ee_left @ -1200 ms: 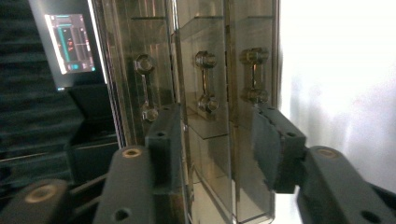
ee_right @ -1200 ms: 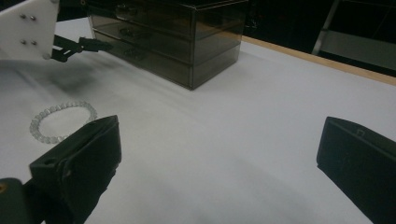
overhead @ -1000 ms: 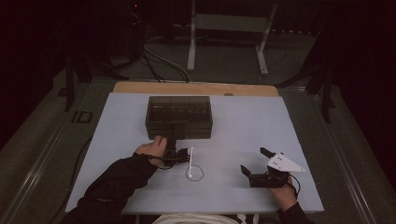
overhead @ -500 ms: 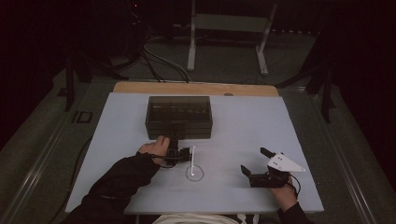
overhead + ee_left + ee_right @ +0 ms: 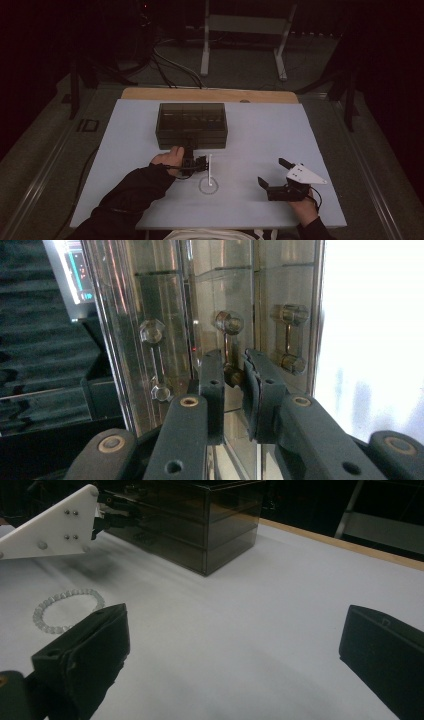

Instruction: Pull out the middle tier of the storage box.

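1. Smoked clear drawer box (image 5: 192, 125) stands on the pale table (image 5: 260, 135), toward its far left half, just beyond the left hand.
2. Left gripper (image 5: 233, 377) is up against the box front; its jaws have just been closing and now sit on either side of a clear drawer handle (image 5: 229, 347), pads at or nearly on it. Two more clear handles flank it (image 5: 152, 360) (image 5: 288, 337).
3. Right gripper (image 5: 235, 645) rests near the table's near right edge, well apart from the box, jaws wide, nothing between them.
4. Bead bracelet (image 5: 67, 610) lies flat on the table, between the two grippers, near the left one.
5. No readable brand, label or lettering on box or grippers. A lit screen (image 5: 75, 270) glows in the left gripper view, text too small to read.
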Demonstrator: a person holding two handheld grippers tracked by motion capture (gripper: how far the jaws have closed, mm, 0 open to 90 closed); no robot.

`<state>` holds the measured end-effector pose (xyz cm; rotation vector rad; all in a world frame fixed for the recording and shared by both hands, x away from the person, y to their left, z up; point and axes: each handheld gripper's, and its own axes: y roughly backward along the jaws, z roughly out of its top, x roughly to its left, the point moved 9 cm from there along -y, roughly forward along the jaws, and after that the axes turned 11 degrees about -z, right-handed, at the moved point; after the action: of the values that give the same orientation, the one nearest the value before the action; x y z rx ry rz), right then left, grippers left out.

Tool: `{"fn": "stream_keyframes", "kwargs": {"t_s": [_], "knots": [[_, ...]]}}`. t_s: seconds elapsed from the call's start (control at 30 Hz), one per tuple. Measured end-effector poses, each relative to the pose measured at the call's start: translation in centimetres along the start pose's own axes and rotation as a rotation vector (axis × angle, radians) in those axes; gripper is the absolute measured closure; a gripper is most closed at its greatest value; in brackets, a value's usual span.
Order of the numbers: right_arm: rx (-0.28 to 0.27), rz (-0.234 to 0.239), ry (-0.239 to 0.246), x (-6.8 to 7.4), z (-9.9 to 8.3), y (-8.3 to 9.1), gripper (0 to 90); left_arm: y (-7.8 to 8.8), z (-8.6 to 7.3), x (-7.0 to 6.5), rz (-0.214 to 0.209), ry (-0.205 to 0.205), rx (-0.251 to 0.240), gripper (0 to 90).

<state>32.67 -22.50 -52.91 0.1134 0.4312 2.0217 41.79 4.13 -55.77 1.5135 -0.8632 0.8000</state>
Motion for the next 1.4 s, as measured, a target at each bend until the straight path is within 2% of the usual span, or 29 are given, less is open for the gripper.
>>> {"fn": "stream_keyframes", "kwargs": {"t_s": [0.07, 0.13, 0.17, 0.27, 0.4, 0.5, 0.57, 0.77, 1.17, 1.3, 1.4], "knots": [[0.001, -0.001, -0.001, 0.0, 0.0, 0.0, 0.0, 0.1, 0.0, 0.1, -0.001, -0.007, -0.001, 82.3], [0.001, -0.002, 0.000, 0.0, 0.0, 0.0, 0.0, 0.2, -0.1, 0.0, -0.003, 0.011, -0.008, 82.7], [0.001, -0.002, -0.001, 0.0, 0.0, 0.0, 0.0, 0.3, 0.0, 0.0, -0.003, -0.006, -0.006, 82.7], [0.001, -0.002, -0.001, 0.0, 0.0, 0.0, 0.0, 0.6, 0.0, -0.1, -0.008, 0.002, -0.009, 82.8], [0.002, 0.000, -0.001, 0.0, 0.0, 0.0, 0.0, 1.0, 0.0, -0.2, -0.012, -0.009, -0.007, 82.7], [0.002, -0.001, -0.001, 0.0, 0.0, 0.0, 0.0, 1.2, 0.0, -0.6, -0.021, 0.002, -0.012, 82.6], [0.002, -0.001, -0.001, 0.0, 0.0, 0.0, 0.0, 1.3, 0.0, -0.6, -0.019, -0.015, -0.006, 82.5], [0.000, 0.001, -0.005, 0.0, 0.0, 0.0, 0.0, 1.4, 0.0, -0.7, -0.023, -0.007, -0.014, 82.5], [0.005, 0.003, -0.008, 0.0, -0.1, -0.2, 0.0, 1.4, 0.0, -0.7, -0.024, -0.017, -0.018, 82.2], [0.008, 0.002, -0.003, 0.1, -0.1, -0.2, 0.0, 1.4, -0.1, -0.7, -0.022, -0.011, -0.039, 82.1], [0.008, 0.002, -0.004, 0.0, -0.1, -0.2, 0.0, 1.4, -0.1, -0.6, -0.039, -0.016, -0.045, 82.0]]}}
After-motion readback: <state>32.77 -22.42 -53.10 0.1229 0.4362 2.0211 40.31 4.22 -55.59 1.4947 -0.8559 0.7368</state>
